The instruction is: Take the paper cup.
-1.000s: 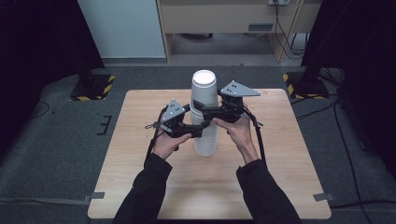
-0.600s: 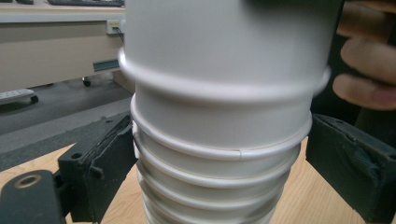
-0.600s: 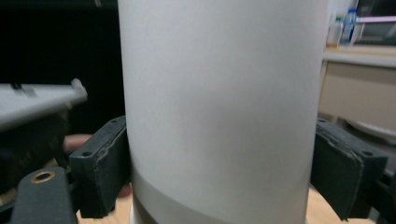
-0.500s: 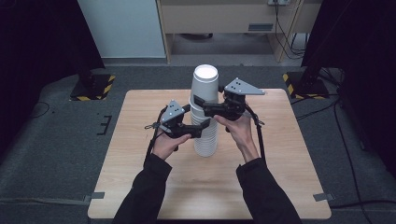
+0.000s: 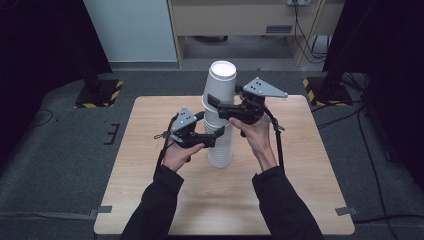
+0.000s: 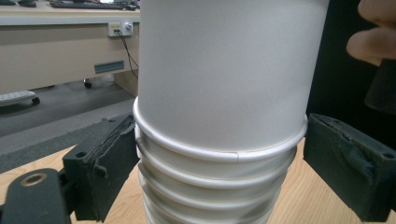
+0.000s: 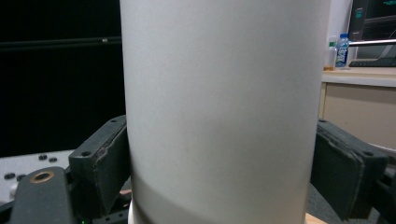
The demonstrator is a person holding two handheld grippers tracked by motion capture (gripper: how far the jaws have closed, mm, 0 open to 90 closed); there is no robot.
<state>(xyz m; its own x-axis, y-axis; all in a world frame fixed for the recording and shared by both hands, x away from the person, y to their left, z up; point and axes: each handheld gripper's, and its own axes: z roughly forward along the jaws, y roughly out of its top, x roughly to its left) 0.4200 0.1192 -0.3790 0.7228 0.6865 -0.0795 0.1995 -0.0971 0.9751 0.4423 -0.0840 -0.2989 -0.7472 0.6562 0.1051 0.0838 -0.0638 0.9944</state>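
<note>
Handling: the paper cup stack (image 5: pixel 220 125) is judged light, thin-walled and easy to crush; the smooth white sides look slippery, so a gentle squeeze is safer than a hard one.
Place: the stack stands upright near the middle of the bench (image 5: pixel 150 200), rims down, and rises well above both hands.
Top cup: the top cup (image 5: pixel 222 82) sits raised above the nested ones, its rolled rim (image 6: pixel 219 151) showing just above the rims below.
Hold points: best taken on the plain wall above a rim, where the rolled edge stiffens the paper; the bare mid-wall would dent first.
Left tongs: the left tongs (image 5: pixel 216 136) sit low on the stack from the left, jaws either side of the nested rims; the left pad looks to touch them, the right pad stands slightly off, so clamping cannot be told.
Right tongs: the right tongs (image 5: pixel 216 104) come from the right, higher, jaws astride the top cup's wall; the pads are at or just beside the paper, and a firm grip cannot be told.
Count, stacks: one.
Count, cups: at least five rims show in the left gripper view; the full number cannot be told.
Count, tongs: two, one per hand.
</note>
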